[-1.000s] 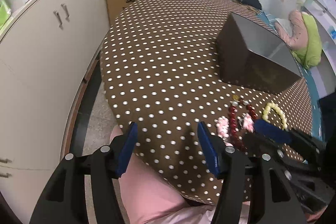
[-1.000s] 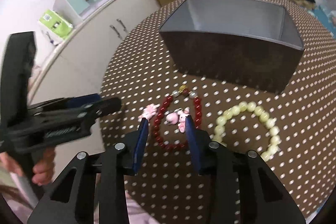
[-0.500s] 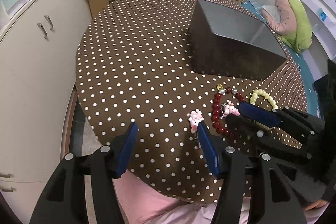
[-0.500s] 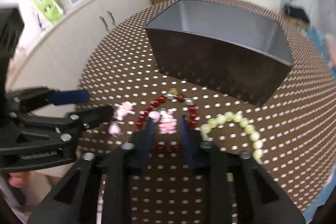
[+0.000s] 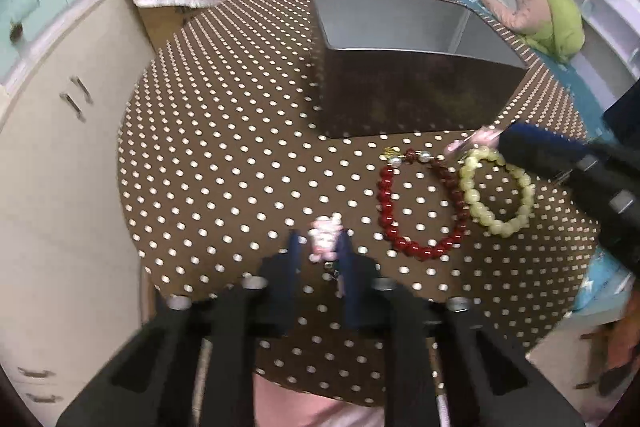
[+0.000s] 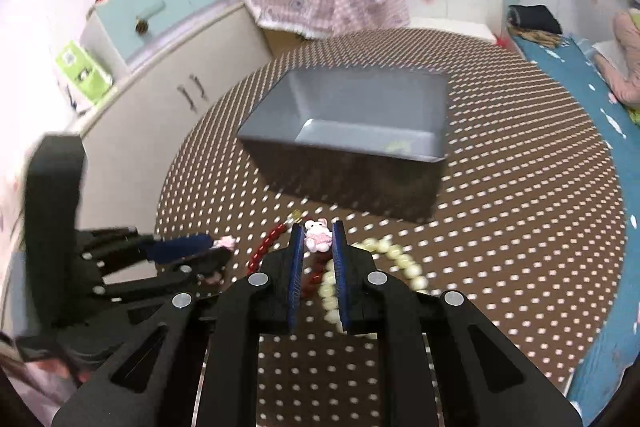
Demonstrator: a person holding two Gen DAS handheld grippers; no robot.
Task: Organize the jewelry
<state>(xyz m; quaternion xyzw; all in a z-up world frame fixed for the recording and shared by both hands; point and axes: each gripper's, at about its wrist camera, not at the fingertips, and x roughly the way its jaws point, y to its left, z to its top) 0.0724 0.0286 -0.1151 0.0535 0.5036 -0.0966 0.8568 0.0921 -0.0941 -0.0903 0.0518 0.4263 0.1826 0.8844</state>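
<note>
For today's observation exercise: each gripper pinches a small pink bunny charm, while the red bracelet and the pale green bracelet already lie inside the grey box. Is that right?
Not quite. The red bracelet and pale green bracelet lie on the dotted tablecloth in front of the grey box, as the left wrist view shows. Each gripper does pinch a pink bunny charm.

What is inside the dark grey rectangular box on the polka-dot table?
The dark grey rectangular box shows a bare grey floor, except a small pale yellowish smudge by the near wall, too blurred to identify. The near wall hides the strip of floor right behind it.

Two bracelets (image 5: pixel 424 203) lie before the box (image 5: pixel 416 67) on the table (image 5: pixel 224 147).
</note>
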